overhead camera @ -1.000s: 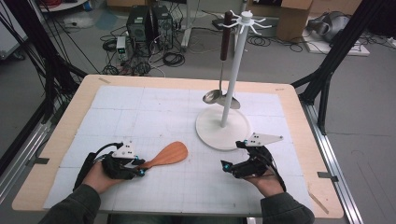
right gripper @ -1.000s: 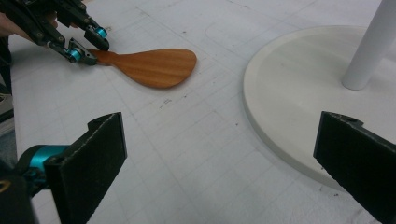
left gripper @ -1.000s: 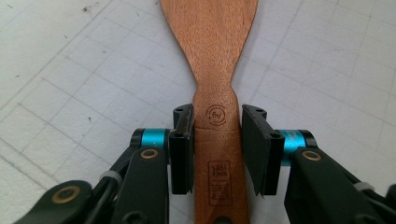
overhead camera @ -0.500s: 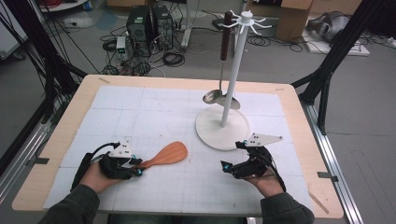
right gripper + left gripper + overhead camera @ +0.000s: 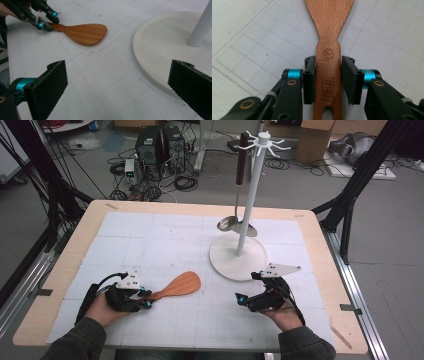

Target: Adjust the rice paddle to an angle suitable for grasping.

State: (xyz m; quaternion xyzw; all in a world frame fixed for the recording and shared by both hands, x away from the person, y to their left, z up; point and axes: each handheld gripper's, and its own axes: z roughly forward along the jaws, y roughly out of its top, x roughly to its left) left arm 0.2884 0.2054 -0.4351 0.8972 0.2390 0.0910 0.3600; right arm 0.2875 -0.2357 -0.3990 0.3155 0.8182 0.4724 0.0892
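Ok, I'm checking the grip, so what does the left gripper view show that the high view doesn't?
Left gripper view: close up, both fingers press the handle edges of the wooden spatula, which bears a round stamp and a printed label. High view: the white rack with a ladle hanging on it, and the right gripper farther right. Both: the left gripper shut on the spatula, which lies on the gridded mat.

Wooden table (image 5: 80, 245) w/ white grid mat (image 5: 165, 240): wooden spatula (image 5: 177, 285), white rack base (image 5: 225, 257).
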